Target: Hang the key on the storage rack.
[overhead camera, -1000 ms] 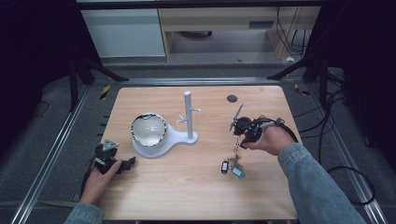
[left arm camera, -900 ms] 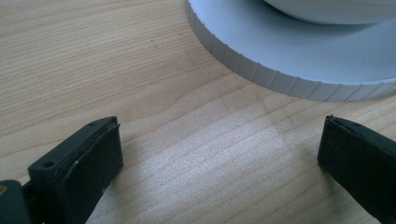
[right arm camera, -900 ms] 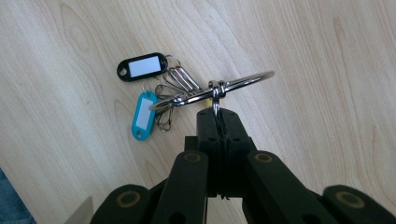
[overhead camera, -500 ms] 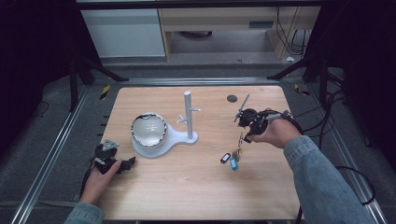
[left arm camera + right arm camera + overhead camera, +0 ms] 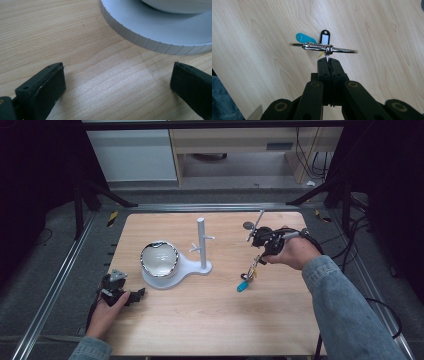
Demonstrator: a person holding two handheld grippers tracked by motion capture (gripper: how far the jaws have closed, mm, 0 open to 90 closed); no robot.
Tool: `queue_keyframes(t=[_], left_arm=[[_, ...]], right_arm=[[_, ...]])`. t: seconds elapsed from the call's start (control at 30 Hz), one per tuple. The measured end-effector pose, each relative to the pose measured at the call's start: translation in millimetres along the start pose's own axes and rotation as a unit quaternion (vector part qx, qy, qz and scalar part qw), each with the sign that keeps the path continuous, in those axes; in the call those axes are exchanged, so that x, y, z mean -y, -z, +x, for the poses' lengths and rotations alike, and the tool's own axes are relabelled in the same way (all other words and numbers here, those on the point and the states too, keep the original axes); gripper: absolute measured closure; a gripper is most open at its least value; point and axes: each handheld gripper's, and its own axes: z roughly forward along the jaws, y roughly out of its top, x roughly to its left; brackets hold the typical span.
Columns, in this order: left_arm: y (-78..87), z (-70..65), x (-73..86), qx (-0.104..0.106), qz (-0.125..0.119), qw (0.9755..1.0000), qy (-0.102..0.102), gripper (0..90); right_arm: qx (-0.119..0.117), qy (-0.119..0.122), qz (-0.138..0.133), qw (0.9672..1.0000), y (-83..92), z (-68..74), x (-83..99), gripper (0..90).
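I've got the right gripper (image 5: 329, 61) pinching the key ring (image 5: 323, 48), tags dangling above the table (image 5: 200, 320). Left gripper (image 5: 117, 82) spread, idle by stand base (image 5: 160, 27). Next, I reckon: hang ring on stand peg (image 5: 210, 238), needs careful aim.

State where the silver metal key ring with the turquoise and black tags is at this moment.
In the high view the silver metal key ring hangs from the shut right gripper, right of the white pegged stand, its turquoise tag lowest.
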Motion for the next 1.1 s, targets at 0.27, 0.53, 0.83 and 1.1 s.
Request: queue_keyframes(t=[0.27, 0.53, 0.83, 1.1], left_arm=[[-0.1, 0.1, -0.1, 0.0, 0.0, 1.0, 0.0, 0.0], [-0.6, -0.2, -0.1, 0.001, -0.003, 1.0, 0.003, 0.0], [-0.5, 0.1, -0.2, 0.001, -0.001, 1.0, 0.001, 0.0], [-0.5, 0.2, -0.2, 0.0, -0.001, 1.0, 0.0, 0.0]], right_arm=[[0.007, 0.005, -0.003, 1.0, 12.5, -0.7, -8.6, 89.1], [0.015, 0.011, -0.01, 0.9998, 28.0, -2.6, -17.5, 89.1], [0.02, 0.012, -0.011, 0.9997, 37.8, -4.0, -22.2, 89.1], [0.024, 0.019, -0.013, 0.9995, 44.8, -3.8, -27.6, 89.1]])
